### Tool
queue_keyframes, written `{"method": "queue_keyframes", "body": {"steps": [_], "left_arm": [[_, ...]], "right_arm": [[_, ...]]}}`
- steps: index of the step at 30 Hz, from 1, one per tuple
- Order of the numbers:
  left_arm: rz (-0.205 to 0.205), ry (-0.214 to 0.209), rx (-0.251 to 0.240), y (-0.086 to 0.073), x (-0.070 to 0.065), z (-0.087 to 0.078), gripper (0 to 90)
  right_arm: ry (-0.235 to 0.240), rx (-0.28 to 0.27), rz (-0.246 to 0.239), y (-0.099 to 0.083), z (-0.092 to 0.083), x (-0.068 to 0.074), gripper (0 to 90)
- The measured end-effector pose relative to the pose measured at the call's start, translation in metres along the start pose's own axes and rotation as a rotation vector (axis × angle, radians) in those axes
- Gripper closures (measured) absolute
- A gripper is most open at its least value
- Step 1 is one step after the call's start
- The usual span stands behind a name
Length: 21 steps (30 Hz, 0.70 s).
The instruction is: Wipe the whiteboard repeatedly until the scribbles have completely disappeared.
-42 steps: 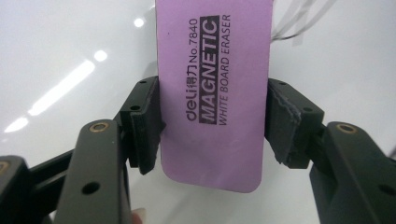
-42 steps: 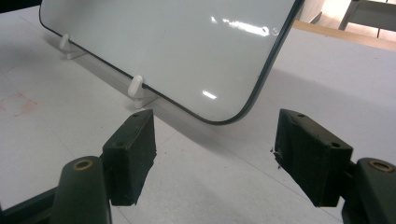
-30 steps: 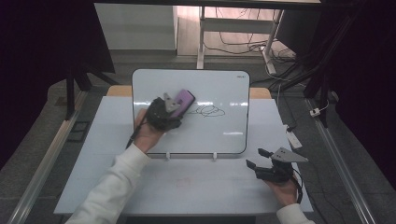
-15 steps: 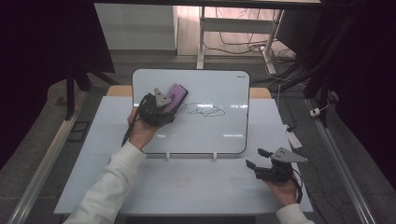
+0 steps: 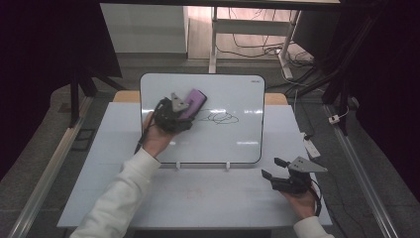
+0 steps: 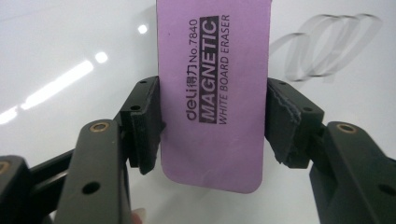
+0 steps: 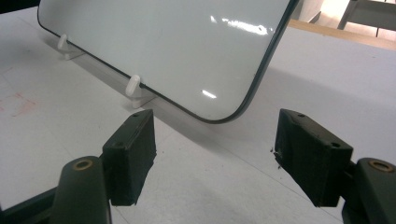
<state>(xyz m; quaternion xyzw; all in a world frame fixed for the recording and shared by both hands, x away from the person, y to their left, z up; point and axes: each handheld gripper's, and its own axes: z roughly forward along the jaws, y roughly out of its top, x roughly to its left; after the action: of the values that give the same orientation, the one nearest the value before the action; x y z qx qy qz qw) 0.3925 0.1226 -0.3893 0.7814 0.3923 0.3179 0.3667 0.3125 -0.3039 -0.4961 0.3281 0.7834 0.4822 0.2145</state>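
A whiteboard [image 5: 223, 144] stands propped on two white feet toward the bench's [image 5: 208, 198] far edge, a black scribble [image 5: 220, 118] near its middle. The left tool [image 5: 179, 113] pinches the purple eraser [image 5: 194, 102] against the board, just left of the scribble. The right tool [image 5: 270, 168], jaws spread with nothing between them, rests near the bench's near right corner
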Motion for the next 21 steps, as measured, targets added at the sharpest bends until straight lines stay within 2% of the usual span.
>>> {"method": "queue_keyframes", "body": {"steps": [3,5,7,12,15,18,21], "left_arm": [[-0.04,0.021,-0.006,-0.006,0.017,-0.007,41.6],[-0.05,0.013,-0.012,-0.008,0.02,-0.008,41.6],[-0.031,0.028,-0.007,-0.006,0.015,-0.005,41.6],[0.022,-0.014,-0.019,0.005,-0.017,0.011,41.6],[0.067,-0.052,-0.021,0.012,-0.046,0.023,41.6],[0.086,-0.098,-0.022,0.014,-0.069,0.032,41.6],[0.127,-0.107,-0.015,0.012,-0.082,0.035,41.6]], "right_arm": [[-0.001,0.002,0.001,0.0,0.001,0.001,28.3],[-0.001,0.003,0.0,0.001,0.001,0.001,28.3],[0.0,0.004,-0.001,0.001,0.002,0.001,28.3],[0.002,0.003,-0.003,0.001,0.002,0.002,28.3],[0.003,0.003,-0.002,0.001,0.001,0.001,28.3],[0.003,0.003,-0.004,0.001,0.001,0.001,28.3],[0.003,0.002,-0.003,0.0,0.0,0.001,28.3]]}}
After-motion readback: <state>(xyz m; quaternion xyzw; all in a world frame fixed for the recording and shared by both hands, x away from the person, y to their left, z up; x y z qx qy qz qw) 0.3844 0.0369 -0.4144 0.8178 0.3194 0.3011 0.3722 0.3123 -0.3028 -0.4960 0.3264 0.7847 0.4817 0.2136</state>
